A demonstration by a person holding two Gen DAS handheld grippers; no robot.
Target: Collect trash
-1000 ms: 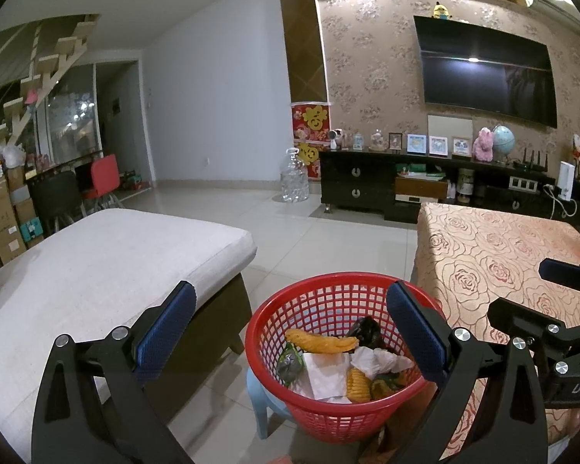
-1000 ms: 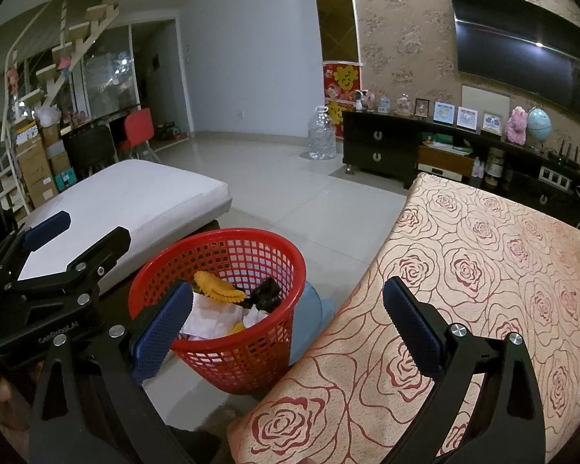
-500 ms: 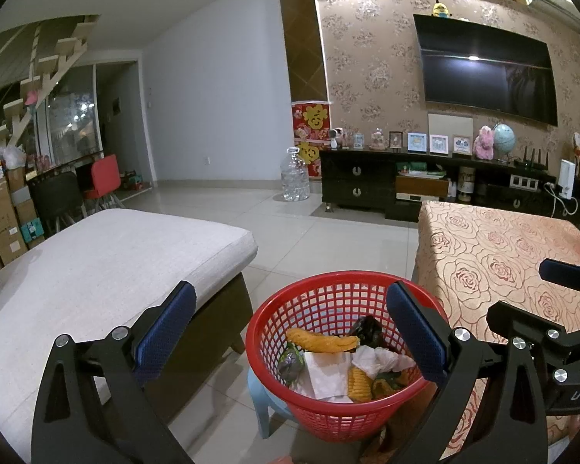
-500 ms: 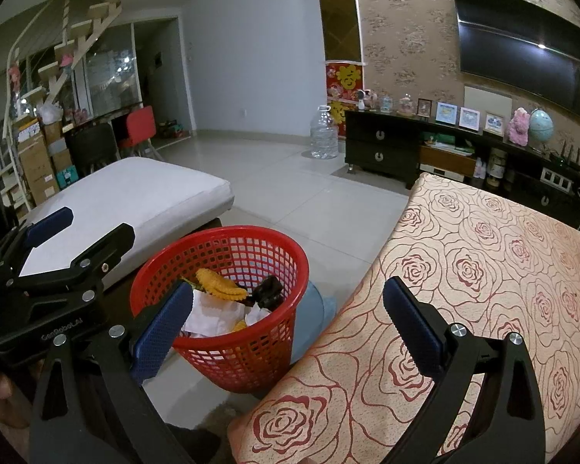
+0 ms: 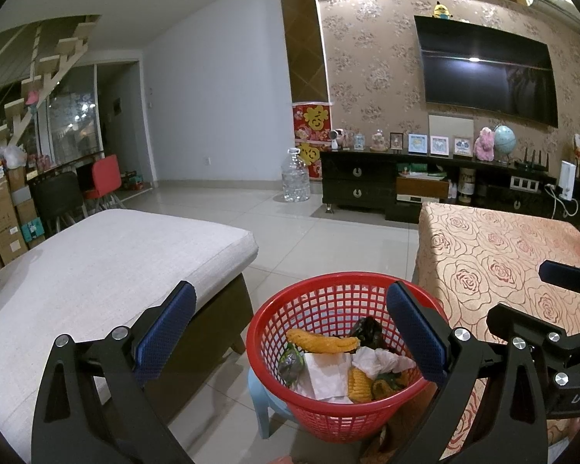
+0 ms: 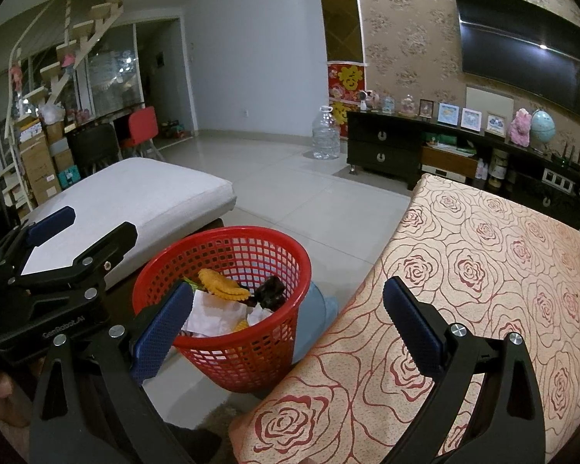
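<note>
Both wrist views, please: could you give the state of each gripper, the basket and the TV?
left gripper: open, holding nothing
right gripper: open, holding nothing
red basket: upright on a blue stool, partly filled with trash
TV: screen dark

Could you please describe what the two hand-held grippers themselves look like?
Both the left hand-held gripper and the right hand-held gripper have matte black angular frames with silver bolts, and two fingers faced with blue textured pads. White lettering marks the bodies. No cables or sleeves show.
</note>
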